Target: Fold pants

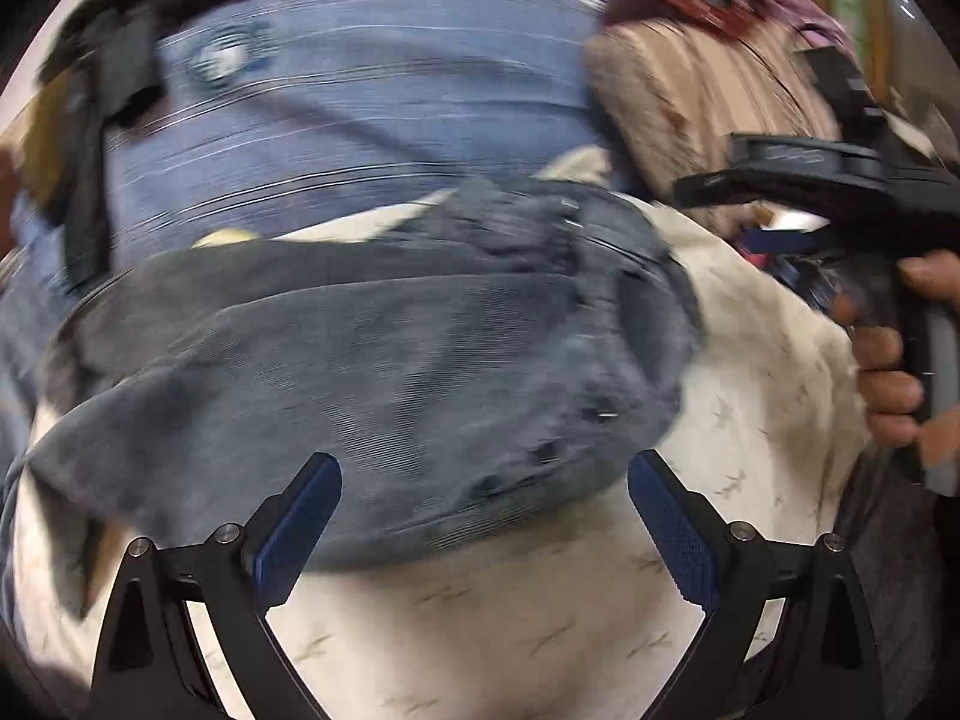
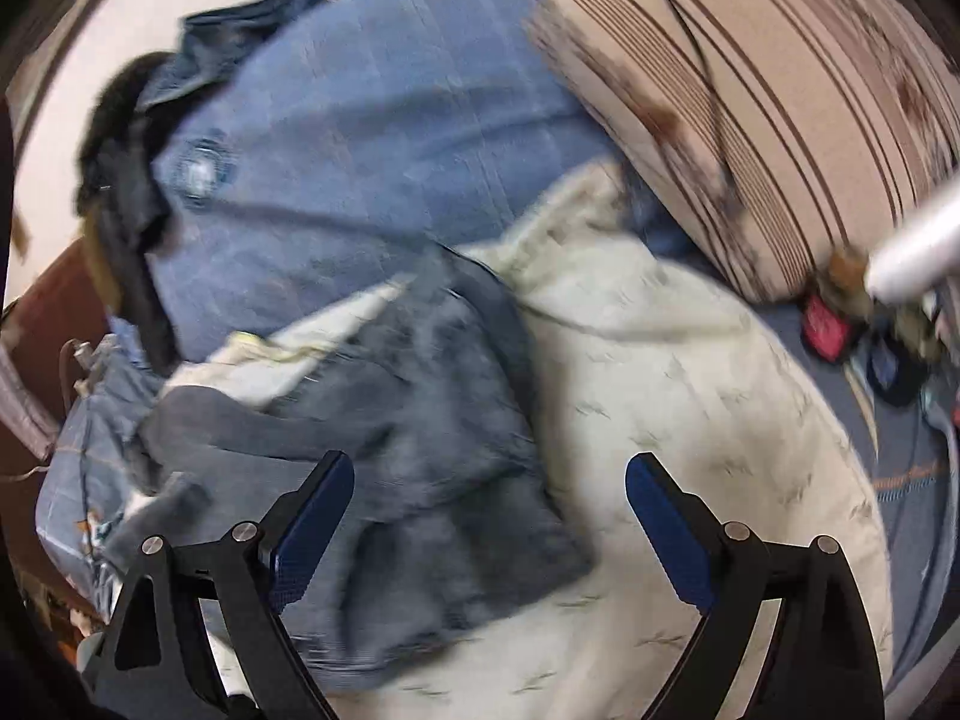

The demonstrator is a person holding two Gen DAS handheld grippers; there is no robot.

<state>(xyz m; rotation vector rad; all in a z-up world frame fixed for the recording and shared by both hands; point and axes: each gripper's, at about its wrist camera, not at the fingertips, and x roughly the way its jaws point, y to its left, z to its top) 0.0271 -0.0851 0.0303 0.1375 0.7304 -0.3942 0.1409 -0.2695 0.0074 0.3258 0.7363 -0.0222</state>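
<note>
While both tools, left tool [image 1: 485, 498] and right tool [image 2: 489, 498], gape wide, grey pants [image 2: 432, 456] lie bunched on cream bedding [image 2: 690, 396].

Cream patterned blanket [image 2: 690, 396] spreads at centre, blue sheet [image 2: 372, 120] up at twelve o'clock, striped brown pillow [image 2: 780, 90] at two.

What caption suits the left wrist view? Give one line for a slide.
Open left claw hovers over crumpled grey pants on a cream patterned blanket, with the right claw's handle at the frame's right edge.
</note>
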